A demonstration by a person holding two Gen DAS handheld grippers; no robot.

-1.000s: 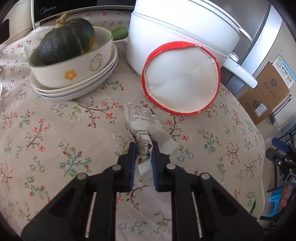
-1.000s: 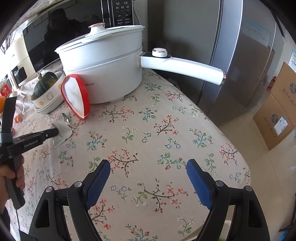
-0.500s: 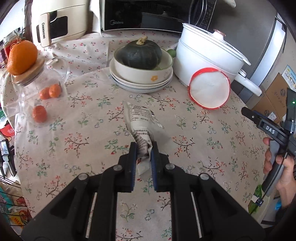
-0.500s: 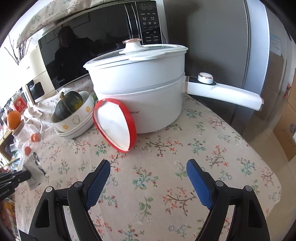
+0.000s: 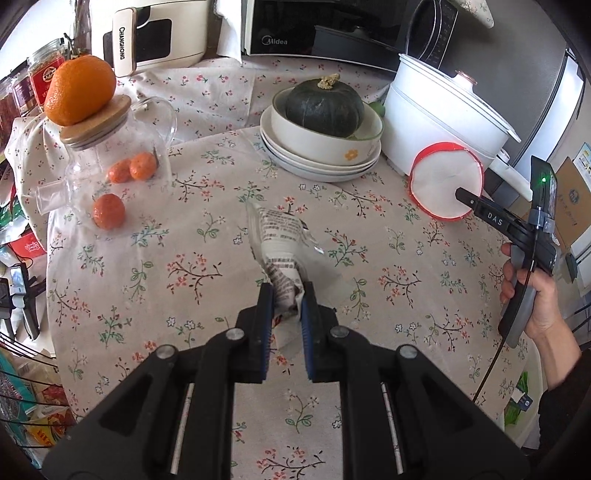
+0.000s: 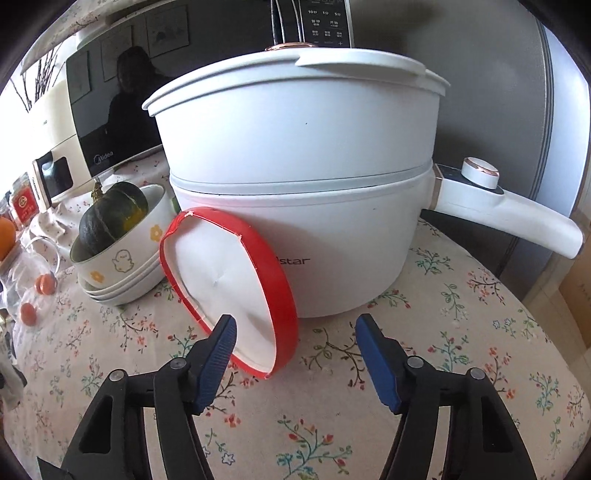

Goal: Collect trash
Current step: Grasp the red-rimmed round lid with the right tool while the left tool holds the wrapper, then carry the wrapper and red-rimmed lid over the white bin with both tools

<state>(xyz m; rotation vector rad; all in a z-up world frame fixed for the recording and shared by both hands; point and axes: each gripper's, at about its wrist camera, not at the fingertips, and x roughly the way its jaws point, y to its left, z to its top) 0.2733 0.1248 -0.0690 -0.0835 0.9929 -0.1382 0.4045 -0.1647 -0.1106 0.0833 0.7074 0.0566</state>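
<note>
My left gripper [image 5: 287, 300] is shut on a crumpled printed plastic wrapper [image 5: 281, 246] and holds it above the floral tablecloth. A red-rimmed white paper lid [image 6: 225, 284] leans on edge against the white electric pot [image 6: 295, 177]; it also shows in the left wrist view [image 5: 445, 184]. My right gripper [image 6: 295, 332] is open, close in front of the lid, its left finger overlapping the lid's lower rim. In the left wrist view the right gripper [image 5: 480, 205] points at the lid, held by a hand.
A dark green squash [image 5: 323, 107] sits in a bowl on stacked plates [image 5: 317, 162]. A glass jar [image 5: 110, 173] with small oranges and an orange on top stands at the left. A microwave [image 5: 332, 26] stands behind. The pot's handle [image 6: 509, 218] juts right.
My left gripper has lifted and pulled back with the wrapper, so more of the table shows. My right gripper has moved in toward the pot and now sits close to the red-rimmed lid.
</note>
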